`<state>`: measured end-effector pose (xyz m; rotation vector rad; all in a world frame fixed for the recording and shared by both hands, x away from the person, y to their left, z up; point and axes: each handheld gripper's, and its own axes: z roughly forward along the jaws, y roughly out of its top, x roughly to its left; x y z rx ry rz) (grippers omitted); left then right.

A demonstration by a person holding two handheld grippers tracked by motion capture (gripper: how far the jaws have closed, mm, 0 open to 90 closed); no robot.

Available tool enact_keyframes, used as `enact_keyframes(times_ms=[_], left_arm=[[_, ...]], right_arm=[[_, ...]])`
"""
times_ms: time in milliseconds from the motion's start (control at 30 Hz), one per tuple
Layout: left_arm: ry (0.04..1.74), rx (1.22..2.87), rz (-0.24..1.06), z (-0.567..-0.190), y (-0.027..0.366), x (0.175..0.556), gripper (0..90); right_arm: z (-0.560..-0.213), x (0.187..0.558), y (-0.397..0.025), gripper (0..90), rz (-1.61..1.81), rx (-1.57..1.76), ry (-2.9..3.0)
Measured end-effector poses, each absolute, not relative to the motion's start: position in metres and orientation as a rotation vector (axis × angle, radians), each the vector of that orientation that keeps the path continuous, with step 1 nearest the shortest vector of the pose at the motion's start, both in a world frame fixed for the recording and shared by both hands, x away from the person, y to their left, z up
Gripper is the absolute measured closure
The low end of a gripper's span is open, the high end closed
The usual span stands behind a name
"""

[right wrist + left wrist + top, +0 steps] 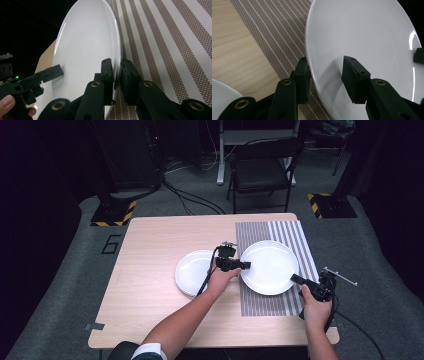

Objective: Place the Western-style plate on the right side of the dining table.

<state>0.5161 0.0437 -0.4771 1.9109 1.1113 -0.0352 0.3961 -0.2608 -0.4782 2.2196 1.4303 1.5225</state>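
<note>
1. Right claw (pixel 116 72) is gripping the plate (pixel 270 266) at its near right rim; in the right gripper view the jaws are sitting narrow, one on each face of the rim.
2. Left claw (pixel 325 75) is straddling the same plate's left rim: one jaw is lying under the edge against the mat (pixel 272 37), the other is hanging over the plate's upper face with a gap showing. Jaws are standing wide, not clamping.
3. Plate is sitting on the striped mat on the right half of the surface (pixel 150 250); the right gripper view is showing it tilting, the right edge lifting off the mat.
4. Second plate (pixel 192 272) is lying flat on bare wood just left of the mat, under the left hand (pixel 220 280); can't tell if the two plates are touching.
5. Right hand (pixel 315 307) is holding its claw at the mat's near right corner, cable trailing off the surface edge.
6. Chair (pixel 262 167) is standing on the floor beyond the far edge.
</note>
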Motion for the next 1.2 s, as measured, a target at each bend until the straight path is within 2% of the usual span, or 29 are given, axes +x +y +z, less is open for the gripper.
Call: enact_keyframes(times_ms=[1200], left_arm=[[1.124, 1.927, -0.036, -0.492, 0.017, 0.538, 57.8]], right_arm=[[-0.491, 0.425, -0.283, 82.7, 1.48, 2.211, 1.377]])
